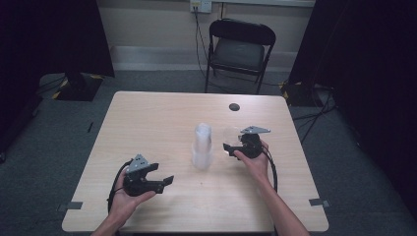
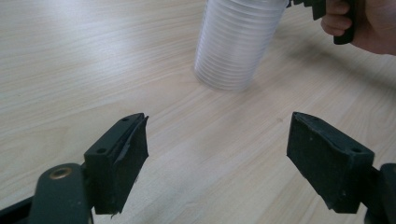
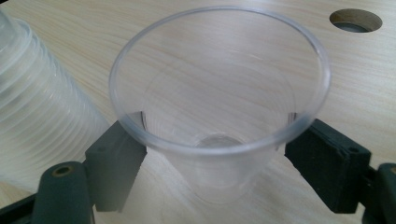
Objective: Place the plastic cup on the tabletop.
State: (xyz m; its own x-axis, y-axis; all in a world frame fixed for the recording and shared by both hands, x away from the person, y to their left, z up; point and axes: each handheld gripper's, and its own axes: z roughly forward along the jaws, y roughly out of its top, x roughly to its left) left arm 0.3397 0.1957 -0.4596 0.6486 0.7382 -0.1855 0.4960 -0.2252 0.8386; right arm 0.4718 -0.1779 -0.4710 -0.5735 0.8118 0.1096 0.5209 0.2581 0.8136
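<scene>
A tall stack of clear plastic cups [image 1: 202, 147] [image 2: 236, 42] stands mouth-down at the middle of the wooden table [image 1: 147, 118]. Just right of it my right gripper [image 1: 230, 140] [image 3: 219, 170] is shut on a single clear cup [image 1: 231, 134] [image 3: 219, 116], one jaw on each side of its lower wall, mouth facing the camera. The stack [image 3: 37, 107] shows close at the left of the right gripper view. My left gripper [image 1: 163, 174] [image 2: 217, 158] rests near the front left, open and holding nothing, pointing toward the stack a short way off.
A round cable hole [image 1: 234, 106] [image 3: 356, 19] sits near the table's far edge. A black folding chair [image 1: 240, 46] stands behind the table. Dark curtains flank both sides, with cables on the floor at the right.
</scene>
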